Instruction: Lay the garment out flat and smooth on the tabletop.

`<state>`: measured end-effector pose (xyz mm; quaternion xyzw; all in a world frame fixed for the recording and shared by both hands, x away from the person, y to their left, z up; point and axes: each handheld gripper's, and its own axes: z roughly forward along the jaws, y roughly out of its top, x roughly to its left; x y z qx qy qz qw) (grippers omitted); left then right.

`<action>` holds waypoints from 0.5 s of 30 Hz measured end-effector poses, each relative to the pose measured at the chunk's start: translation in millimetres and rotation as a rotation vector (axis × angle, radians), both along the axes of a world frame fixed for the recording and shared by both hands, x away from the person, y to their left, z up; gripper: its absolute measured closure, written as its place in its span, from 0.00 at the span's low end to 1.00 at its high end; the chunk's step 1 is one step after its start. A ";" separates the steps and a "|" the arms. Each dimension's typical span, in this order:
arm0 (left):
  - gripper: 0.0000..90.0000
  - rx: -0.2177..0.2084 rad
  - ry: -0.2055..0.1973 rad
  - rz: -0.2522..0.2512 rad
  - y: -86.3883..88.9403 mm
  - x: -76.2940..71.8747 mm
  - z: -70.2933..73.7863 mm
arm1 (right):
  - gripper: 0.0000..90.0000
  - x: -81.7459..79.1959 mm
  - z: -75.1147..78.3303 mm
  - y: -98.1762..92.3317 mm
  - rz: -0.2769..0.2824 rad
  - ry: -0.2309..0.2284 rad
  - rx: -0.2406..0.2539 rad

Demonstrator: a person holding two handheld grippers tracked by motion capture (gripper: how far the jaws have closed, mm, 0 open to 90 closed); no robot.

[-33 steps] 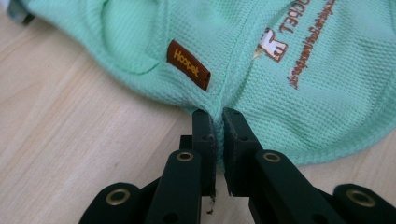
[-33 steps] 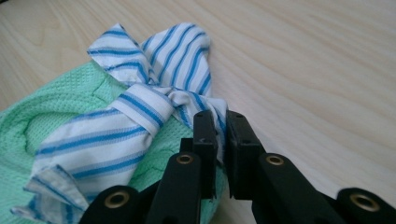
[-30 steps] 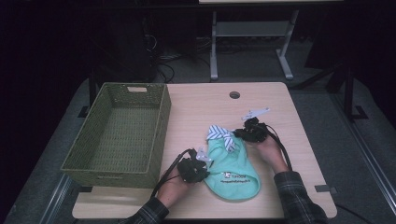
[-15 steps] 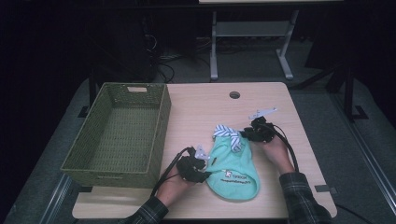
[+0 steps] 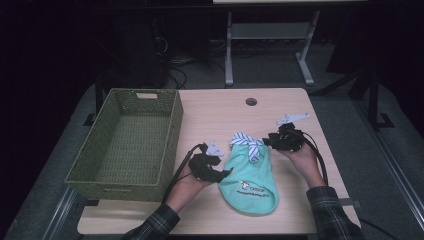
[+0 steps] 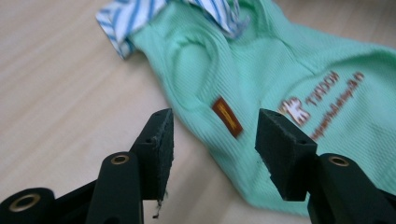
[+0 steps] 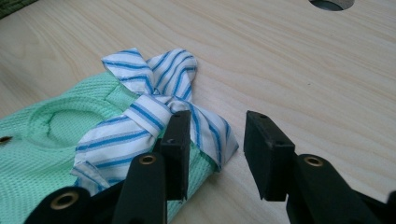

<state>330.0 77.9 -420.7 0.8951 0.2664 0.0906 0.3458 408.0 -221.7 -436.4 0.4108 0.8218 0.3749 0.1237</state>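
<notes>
A small mint-green garment [image 5: 250, 182] with a blue-and-white striped collar [image 5: 246, 141] lies flat on the wooden table [image 5: 225, 110]. My left gripper [image 5: 226, 173] sits at the garment's left edge. Its jaws have just been opening, and in the left gripper view [image 6: 215, 140] they stand apart over the green hem [image 6: 261, 70] and its red label [image 6: 227, 116] without pressing. My right gripper [image 5: 268, 141] is beside the collar. Its jaws [image 7: 217, 140] have also just been opening, and a corner of the striped cloth [image 7: 149, 112] lies loose in the gap.
A green woven basket [image 5: 175, 125] stands on the table's left half. A round cable hole [image 5: 251, 101] is near the table's far edge. Metal frame legs [image 5: 230, 55] stand on the dark floor beyond it.
Both grippers went from shut on the garment to open and let it go. The right one drew back to the right, and the left one rose a little at the hem.
</notes>
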 end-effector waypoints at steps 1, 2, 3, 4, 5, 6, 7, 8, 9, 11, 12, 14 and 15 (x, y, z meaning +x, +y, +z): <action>0.51 -0.006 0.001 0.002 -1.1 4.1 1.1 | 0.66 -0.3 0.5 -0.7 -0.001 0.004 0.002; 0.51 -0.002 0.000 0.000 -2.3 8.5 2.4 | 0.66 -0.7 0.4 -1.3 -0.003 0.007 0.006; 0.50 -0.002 -0.004 -0.002 -3.5 13.1 3.4 | 0.66 -0.6 0.1 -2.2 0.001 0.007 0.008; 0.50 -0.003 -0.003 0.001 -5.0 17.4 4.3 | 0.65 -0.4 -0.1 -2.6 0.002 0.007 0.010; 0.50 -0.002 -0.006 0.003 -6.4 21.8 5.0 | 0.65 -0.5 -0.1 -2.8 -0.002 0.013 0.010; 0.49 -0.003 -0.008 0.007 -7.8 25.8 5.7 | 0.64 -0.4 -0.2 -3.0 -0.003 0.016 0.011; 0.48 -0.005 -0.014 0.009 -9.0 30.1 6.2 | 0.63 0.3 -0.8 -3.8 -0.001 0.018 0.012; 0.48 -0.006 -0.019 0.014 -10.2 34.3 6.6 | 0.63 0.3 -0.8 -3.8 -0.001 0.018 0.012; 0.47 -0.011 -0.026 0.024 -11.3 38.3 6.8 | 0.63 0.6 -1.5 -3.8 -0.002 0.021 0.012; 0.47 -0.022 -0.030 0.032 -13.2 46.8 7.2 | 0.63 1.3 -2.5 -3.5 -0.001 0.025 0.010; 0.46 -0.027 -0.031 0.036 -14.4 50.8 7.1 | 0.63 1.5 -3.1 -3.2 -0.002 0.026 0.014; 0.46 -0.030 -0.032 0.045 -16.7 58.9 6.9 | 0.63 2.0 -3.5 -3.2 0.006 0.024 0.011; 0.46 -0.041 -0.027 0.053 -18.5 62.8 5.9 | 0.63 1.7 -3.4 -2.6 0.002 0.028 0.013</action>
